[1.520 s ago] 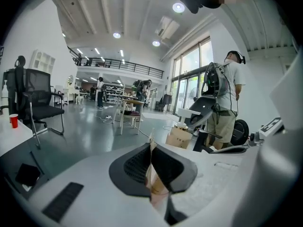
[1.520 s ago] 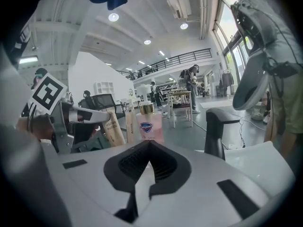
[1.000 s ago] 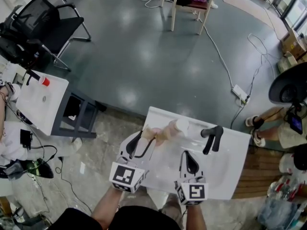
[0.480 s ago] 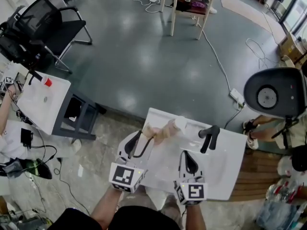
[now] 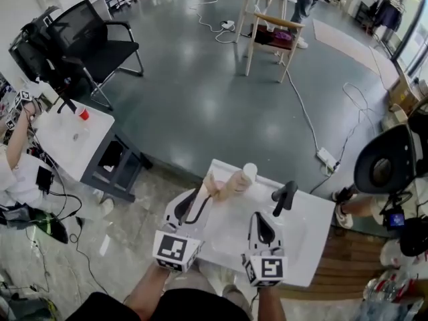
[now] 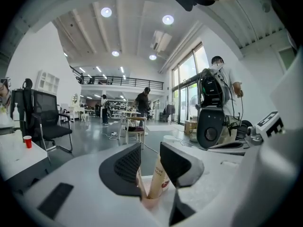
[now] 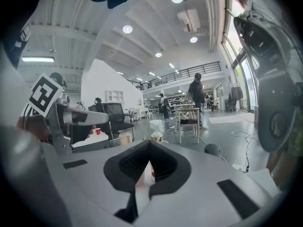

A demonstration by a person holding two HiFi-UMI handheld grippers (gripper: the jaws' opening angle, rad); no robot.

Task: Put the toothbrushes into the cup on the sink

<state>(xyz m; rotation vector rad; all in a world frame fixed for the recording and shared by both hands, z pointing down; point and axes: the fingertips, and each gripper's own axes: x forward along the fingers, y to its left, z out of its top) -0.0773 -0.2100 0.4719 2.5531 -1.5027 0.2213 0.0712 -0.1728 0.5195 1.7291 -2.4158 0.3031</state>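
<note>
A white sink holds a peach cup at its far left corner, with a cream tube leaning out of it. A white cup stands just behind. In the left gripper view the peach cup and the tube sit right beyond the jaws, and a thin pale stick rises in the cup. My left gripper is closing; its pads are apart from the cup. My right gripper is shut over the basin, holding nothing I can see. No toothbrush is clearly visible.
A black faucet stands at the sink's back right. To the left is a small white table with a red cup, and a black office chair stands beyond. A wooden chair, floor cables, and a person with a round black device are also near.
The head view has tilted up and shows more of the room. The left jaws have narrowed a little. Both grippers stay at the sink. The round black device at the right has shifted.
</note>
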